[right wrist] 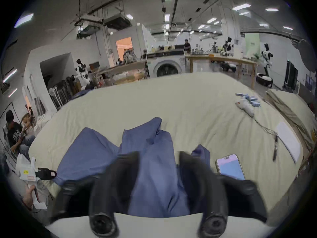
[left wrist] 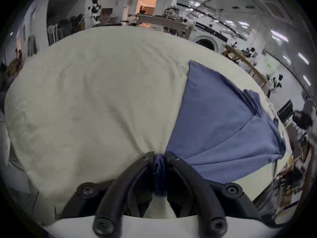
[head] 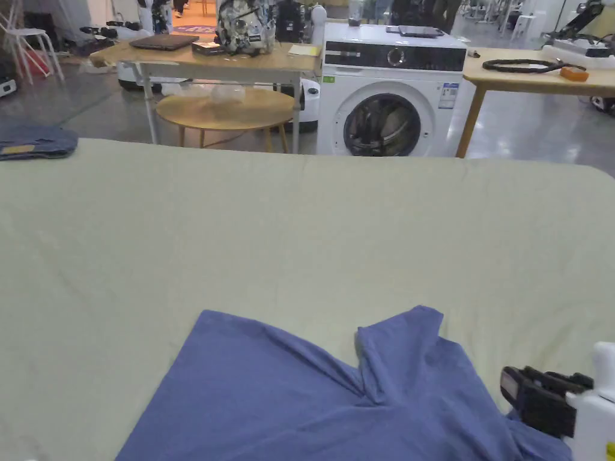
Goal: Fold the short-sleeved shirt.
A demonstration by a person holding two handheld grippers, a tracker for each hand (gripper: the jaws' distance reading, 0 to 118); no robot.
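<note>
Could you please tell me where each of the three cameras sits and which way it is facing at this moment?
Head view: on the person's head, looking down across the bed toward the washing machine; the right gripper shows at the lower right.
Left gripper view: on the left gripper, jaws closed on the blue shirt.
Right gripper view: on the right gripper, blurred jaws apart over the shirt; a hand shows at the lower left.
Shared: all views show shirt, bed and washing machine.

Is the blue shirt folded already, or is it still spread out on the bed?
Not folded yet. The blue shirt lies loosely spread and rumpled, one sleeve creased upward. The left gripper pinches one edge of it.
</note>
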